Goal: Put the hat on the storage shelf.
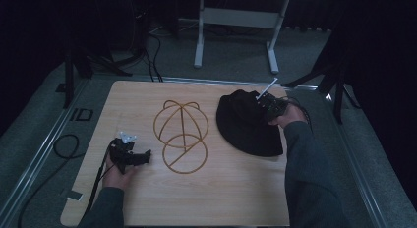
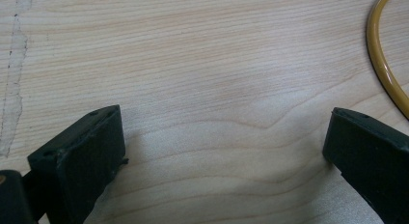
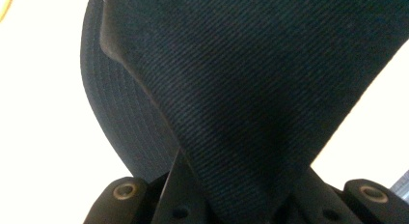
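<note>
Pinching black hat (image 1: 248, 124) at its far edge, right tool (image 1: 269, 106) clamped; left tool (image 1: 140, 157) jaws apart on bare bench (image 1: 236, 193) beside wire frame (image 1: 181, 134).

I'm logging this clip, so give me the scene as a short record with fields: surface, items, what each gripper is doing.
surface: light wooden table
black hat: lies on the table's right side, its far edge pinched up
wire hat stand: gold, lies flat at the table's middle, apart from the hat
right gripper: shut on a fold of the hat's cloth, seen in the right gripper view
left gripper: open, jaws wide apart just above bare wood, left of the stand
stand's ring: at the edge of the left gripper view, untouched
</note>
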